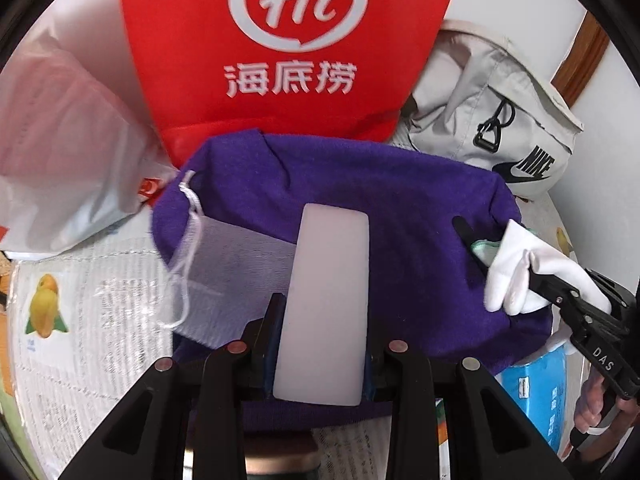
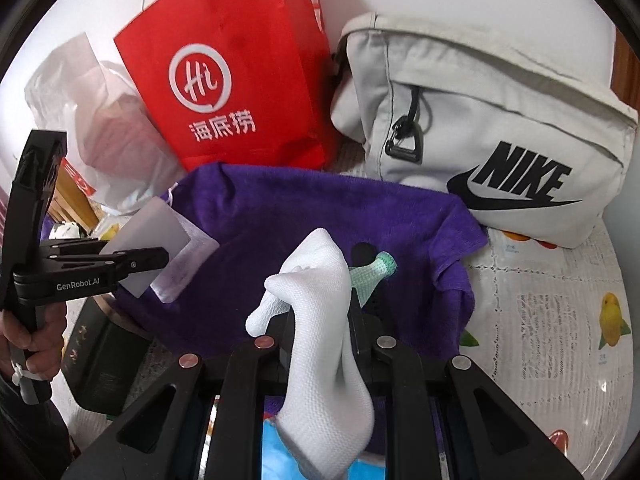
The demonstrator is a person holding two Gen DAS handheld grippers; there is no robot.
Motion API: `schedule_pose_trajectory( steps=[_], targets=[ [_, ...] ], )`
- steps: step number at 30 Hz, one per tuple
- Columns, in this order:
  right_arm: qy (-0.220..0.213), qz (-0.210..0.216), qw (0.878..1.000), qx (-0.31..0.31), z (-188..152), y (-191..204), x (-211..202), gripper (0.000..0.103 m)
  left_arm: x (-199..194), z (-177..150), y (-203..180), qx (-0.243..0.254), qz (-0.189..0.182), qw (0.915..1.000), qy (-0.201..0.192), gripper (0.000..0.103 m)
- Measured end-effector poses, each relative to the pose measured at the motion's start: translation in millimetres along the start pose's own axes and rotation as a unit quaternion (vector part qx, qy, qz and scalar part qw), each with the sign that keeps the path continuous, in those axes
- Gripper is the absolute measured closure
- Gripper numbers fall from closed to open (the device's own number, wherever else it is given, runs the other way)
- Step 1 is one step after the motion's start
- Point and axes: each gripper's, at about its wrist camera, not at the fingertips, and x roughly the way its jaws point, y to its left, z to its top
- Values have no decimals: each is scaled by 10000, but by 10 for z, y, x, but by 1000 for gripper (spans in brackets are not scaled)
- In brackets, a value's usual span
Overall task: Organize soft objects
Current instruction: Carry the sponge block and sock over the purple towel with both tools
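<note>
A purple towel (image 1: 360, 208) lies spread on the table, also in the right wrist view (image 2: 312, 216). My left gripper (image 1: 324, 272) is shut on a flat white translucent pad (image 1: 326, 300) and holds it over the towel; it shows from the side in the right wrist view (image 2: 148, 256). A white mesh drawstring pouch (image 1: 224, 268) lies on the towel's left part. My right gripper (image 2: 320, 304) is shut on a white sock with a green cuff (image 2: 320, 320), above the towel's right side; it also shows in the left wrist view (image 1: 516, 264).
A red paper bag (image 1: 288, 40) stands behind the towel. A white plastic bag (image 1: 60, 140) sits at left, a grey Nike bag (image 2: 480, 128) at right. A blue tissue pack (image 1: 536, 404) lies under the towel's right edge. A fruit-print tablecloth (image 2: 560, 320) covers the table.
</note>
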Motion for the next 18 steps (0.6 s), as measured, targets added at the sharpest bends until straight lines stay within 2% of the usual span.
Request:
schedule_pose_trajectory(
  steps=[13, 15, 17, 18],
  targets=[
    [292, -21, 9993, -248, 128, -19, 276, 82, 311, 126, 4, -106, -66, 9995, 293, 71],
    [354, 14, 9992, -210, 115, -27, 314, 81, 341, 132, 12, -108, -122, 9992, 352, 64],
    [358, 30, 9991, -236, 112, -23, 335, 80, 341, 139, 5, -68, -110, 9994, 321, 49],
    [367, 26, 9990, -250, 113, -24, 347, 75, 342, 146, -10, -34, -86, 9996, 280, 45]
  ],
)
